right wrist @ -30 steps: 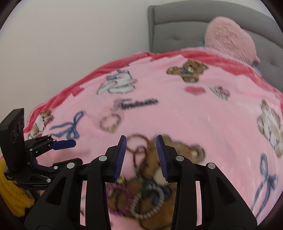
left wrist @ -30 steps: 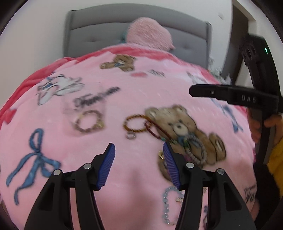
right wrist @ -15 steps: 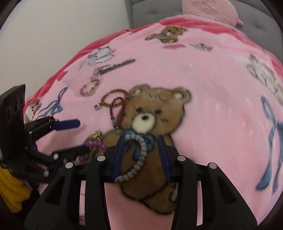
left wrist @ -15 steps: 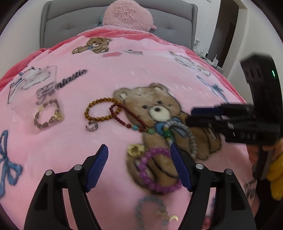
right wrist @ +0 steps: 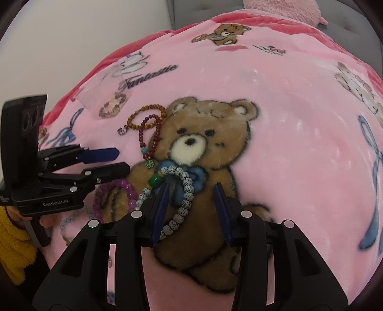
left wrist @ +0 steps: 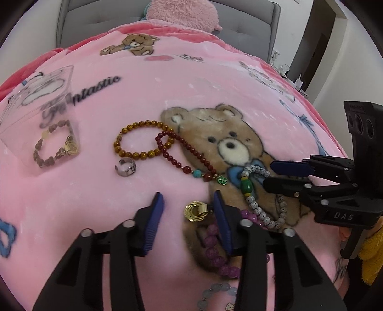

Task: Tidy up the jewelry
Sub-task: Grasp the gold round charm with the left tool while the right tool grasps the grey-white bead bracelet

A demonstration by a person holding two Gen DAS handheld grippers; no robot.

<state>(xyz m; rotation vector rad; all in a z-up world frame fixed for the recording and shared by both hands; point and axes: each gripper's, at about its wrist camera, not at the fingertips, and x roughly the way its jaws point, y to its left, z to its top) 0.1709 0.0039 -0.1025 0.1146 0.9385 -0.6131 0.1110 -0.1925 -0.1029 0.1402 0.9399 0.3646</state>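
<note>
Jewelry lies on a pink teddy-bear blanket. My left gripper is low over a gold clip earring; its jaws are closing, with the earring between them beside the right pad and the left pad clear of it. My right gripper is open, and a white speckled bracelet with a green bead runs between its fingers. An amber bracelet, a dark red bracelet, a silver ring and a purple bracelet lie close by. The right gripper also shows in the left wrist view.
A clear plastic box at the left shows a brown bead bracelet through it. A pale blue bracelet lies nearest me. A grey headboard and a pink plush are at the far end. Yellow sleeves are at the frame edges.
Both grippers came down close over the blanket. The left jaws widened, then narrowed around the gold earring. The right gripper settled over the white speckled bracelet.
</note>
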